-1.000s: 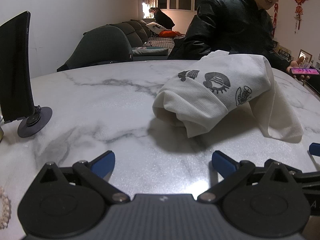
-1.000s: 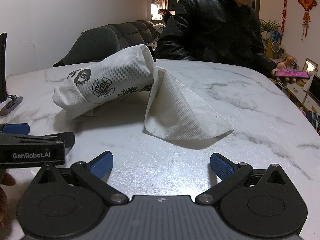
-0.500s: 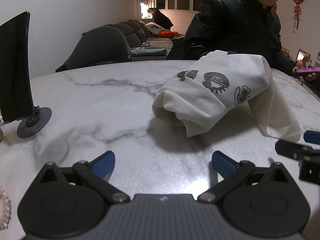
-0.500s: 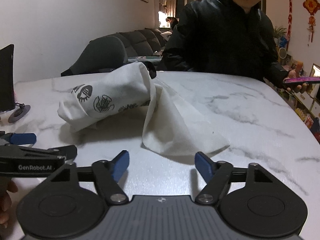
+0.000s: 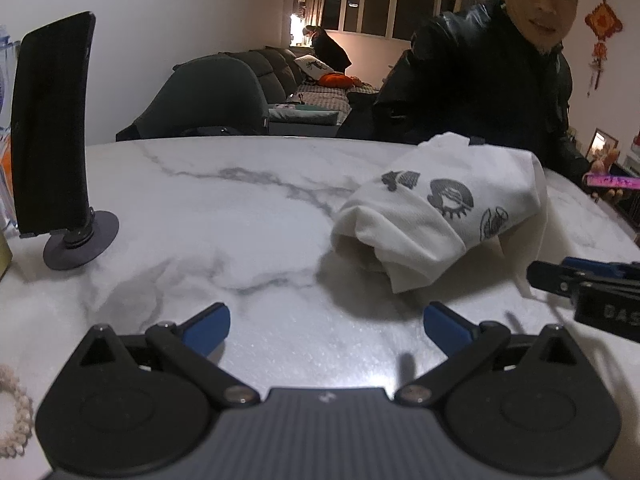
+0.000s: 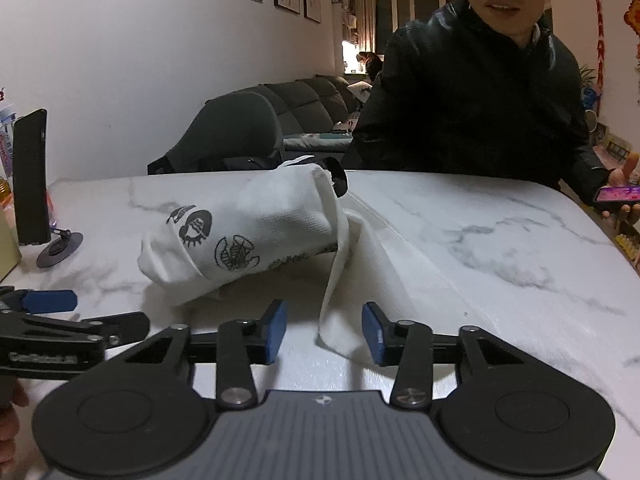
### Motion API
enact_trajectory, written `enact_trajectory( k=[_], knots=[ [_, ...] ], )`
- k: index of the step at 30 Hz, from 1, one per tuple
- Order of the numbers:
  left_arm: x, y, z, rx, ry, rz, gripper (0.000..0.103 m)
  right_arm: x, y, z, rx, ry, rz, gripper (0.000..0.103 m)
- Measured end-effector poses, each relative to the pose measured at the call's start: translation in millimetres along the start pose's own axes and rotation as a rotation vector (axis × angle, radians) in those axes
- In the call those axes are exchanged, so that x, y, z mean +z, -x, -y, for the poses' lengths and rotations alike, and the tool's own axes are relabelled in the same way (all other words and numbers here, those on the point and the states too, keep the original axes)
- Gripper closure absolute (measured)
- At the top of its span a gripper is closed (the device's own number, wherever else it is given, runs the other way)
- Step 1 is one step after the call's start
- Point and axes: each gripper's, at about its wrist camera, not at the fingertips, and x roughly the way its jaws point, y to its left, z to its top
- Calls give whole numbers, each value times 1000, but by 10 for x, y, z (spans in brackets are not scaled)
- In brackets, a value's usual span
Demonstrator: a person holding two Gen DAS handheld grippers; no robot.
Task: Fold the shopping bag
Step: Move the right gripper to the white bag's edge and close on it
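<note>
A white non-woven shopping bag (image 5: 440, 208) with black prints lies crumpled in a loose roll on the marble table (image 5: 224, 216). In the right wrist view a flat flap of the bag (image 6: 256, 228) trails toward me. Its near corner hangs between the blue pads (image 6: 276, 332) of my right gripper (image 6: 324, 330). Those jaws are half narrowed, with a gap showing on both sides of the cloth. My left gripper (image 5: 326, 326) is wide open over bare table, short of the roll and to its left. Each gripper shows at the edge of the other's view.
A dark phone on a round stand (image 5: 52, 128) rises at the table's left. A bead bracelet (image 5: 16, 412) lies at the near left edge. A person in a black jacket (image 6: 480, 112) sits across the table holding a lit phone (image 6: 618, 194). A grey chair (image 5: 208, 96) stands behind.
My right gripper has moved forward to the bag's near corner and its jaws have narrowed around it. The left gripper stays wide open and has hardly shifted.
</note>
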Motion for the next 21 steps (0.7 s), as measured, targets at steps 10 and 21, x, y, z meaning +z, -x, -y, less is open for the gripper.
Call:
enact_trajectory(
  k=[10, 21],
  knots=[
    [153, 51, -129, -69, 65, 21, 0, 23, -178, 100, 36, -54, -22, 94],
    [416, -102, -155, -184, 144, 10, 1, 20, -148, 176, 73, -84, -14, 99]
  ],
)
